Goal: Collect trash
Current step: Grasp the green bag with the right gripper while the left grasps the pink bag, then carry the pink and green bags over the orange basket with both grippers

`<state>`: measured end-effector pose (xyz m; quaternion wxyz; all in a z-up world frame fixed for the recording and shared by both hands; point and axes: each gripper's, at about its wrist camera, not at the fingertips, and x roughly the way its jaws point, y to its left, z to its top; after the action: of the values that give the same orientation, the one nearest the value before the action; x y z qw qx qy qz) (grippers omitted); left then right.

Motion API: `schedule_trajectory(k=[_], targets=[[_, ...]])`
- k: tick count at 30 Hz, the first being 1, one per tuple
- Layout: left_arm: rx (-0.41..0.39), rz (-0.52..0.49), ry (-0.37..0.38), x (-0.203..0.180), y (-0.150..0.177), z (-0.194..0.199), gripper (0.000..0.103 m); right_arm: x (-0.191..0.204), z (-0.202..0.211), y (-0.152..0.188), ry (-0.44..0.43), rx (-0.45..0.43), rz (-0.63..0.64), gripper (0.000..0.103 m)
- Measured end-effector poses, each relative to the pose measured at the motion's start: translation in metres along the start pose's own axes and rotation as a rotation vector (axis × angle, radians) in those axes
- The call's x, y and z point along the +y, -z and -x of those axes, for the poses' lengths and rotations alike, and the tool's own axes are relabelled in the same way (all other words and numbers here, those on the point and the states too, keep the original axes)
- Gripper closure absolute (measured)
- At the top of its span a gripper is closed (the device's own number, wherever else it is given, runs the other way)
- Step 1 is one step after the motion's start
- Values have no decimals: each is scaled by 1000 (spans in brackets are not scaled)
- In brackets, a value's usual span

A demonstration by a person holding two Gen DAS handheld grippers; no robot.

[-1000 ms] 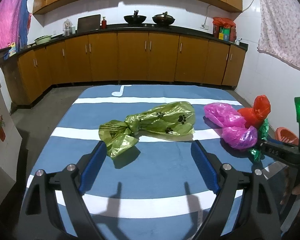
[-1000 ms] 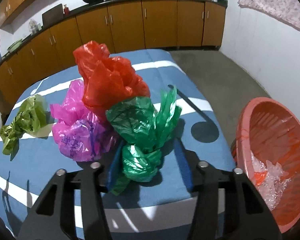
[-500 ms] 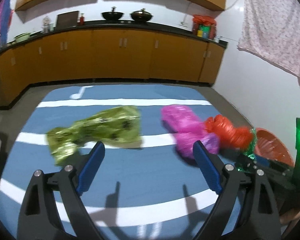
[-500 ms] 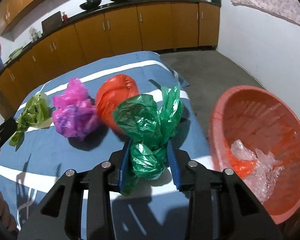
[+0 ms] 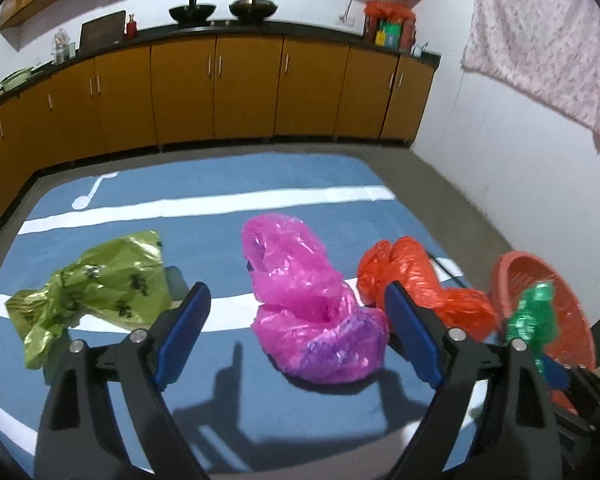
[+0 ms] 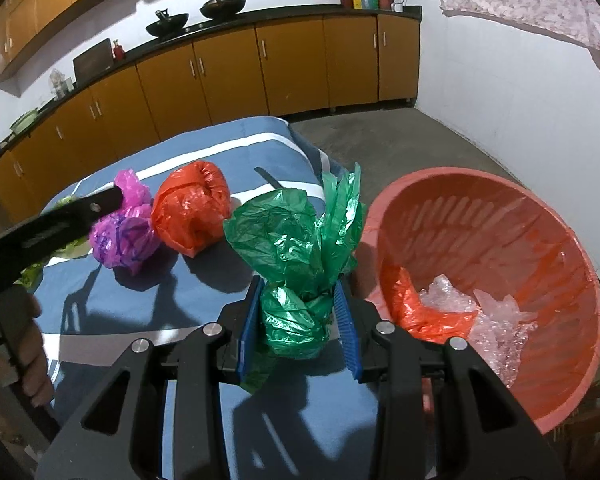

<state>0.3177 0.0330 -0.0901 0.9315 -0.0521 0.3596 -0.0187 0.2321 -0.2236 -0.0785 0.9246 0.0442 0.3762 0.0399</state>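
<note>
My right gripper (image 6: 298,330) holds the green bag (image 6: 296,264) by its knot, the red basket (image 6: 496,280) just right of it, but thin plastic may slip out before I reach.

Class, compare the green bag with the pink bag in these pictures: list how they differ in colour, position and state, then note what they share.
The green bag is clamped in the right hand-held gripper, beside the basket; the pink bag lies free on the blue mat. The green bag is knotted, its loose top pointing up; the pink bag slumps low and spread. The pink bag sits before the left hand-held gripper, whose jaws are closing without touching it. Both are crumpled thin plastic.
</note>
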Motion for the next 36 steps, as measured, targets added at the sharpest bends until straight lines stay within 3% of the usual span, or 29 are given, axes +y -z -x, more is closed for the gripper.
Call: schedule_trajectory(k=[8, 12, 16, 29, 36], targets=[[93, -12, 14, -2, 9, -29, 27, -7, 0, -1, -9, -2, -12, 67], [115, -23, 64, -4, 12, -34, 47, -5, 2, -1, -11, -9, -5, 67], [107, -28, 76, -4, 11, -32, 54, -6, 5, -1, -5, -17, 1, 67], [23, 7, 46, 18, 8, 16, 55, -10, 28, -6, -12, -70, -8, 67], [-33, -16, 81, 8, 4, 51, 55, -24, 51, -11, 6, -116, -25, 67]])
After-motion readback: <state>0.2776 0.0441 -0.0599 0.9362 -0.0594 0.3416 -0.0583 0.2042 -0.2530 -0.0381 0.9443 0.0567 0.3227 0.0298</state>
